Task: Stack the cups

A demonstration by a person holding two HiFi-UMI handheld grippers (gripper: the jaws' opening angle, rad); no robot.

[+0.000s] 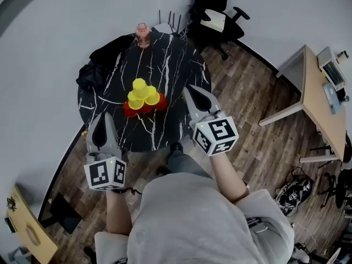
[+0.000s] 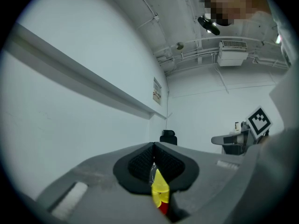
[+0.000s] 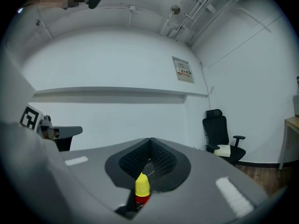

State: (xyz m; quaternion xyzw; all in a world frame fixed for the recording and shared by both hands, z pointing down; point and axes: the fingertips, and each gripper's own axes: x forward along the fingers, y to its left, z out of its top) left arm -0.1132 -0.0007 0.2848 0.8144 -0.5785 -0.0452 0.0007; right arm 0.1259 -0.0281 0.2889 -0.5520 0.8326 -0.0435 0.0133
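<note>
Both shut and empty, the grey left gripper [image 1: 102, 121] and right gripper [image 1: 192, 94] hang at seven and four o'clock of the round black marbled table [image 1: 176, 65], apparently held clear of its central pyramid of yellow-over-red plastic cups [image 1: 143, 97] so that nothing topples the finished-looking stack.

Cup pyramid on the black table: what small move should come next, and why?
Probably just draw the left hand-held gripper and right hand-held gripper back clear of the table: both are shut and empty, and the cup pyramid looks complete, yellow cups on red, with no loose cup in view.
</note>
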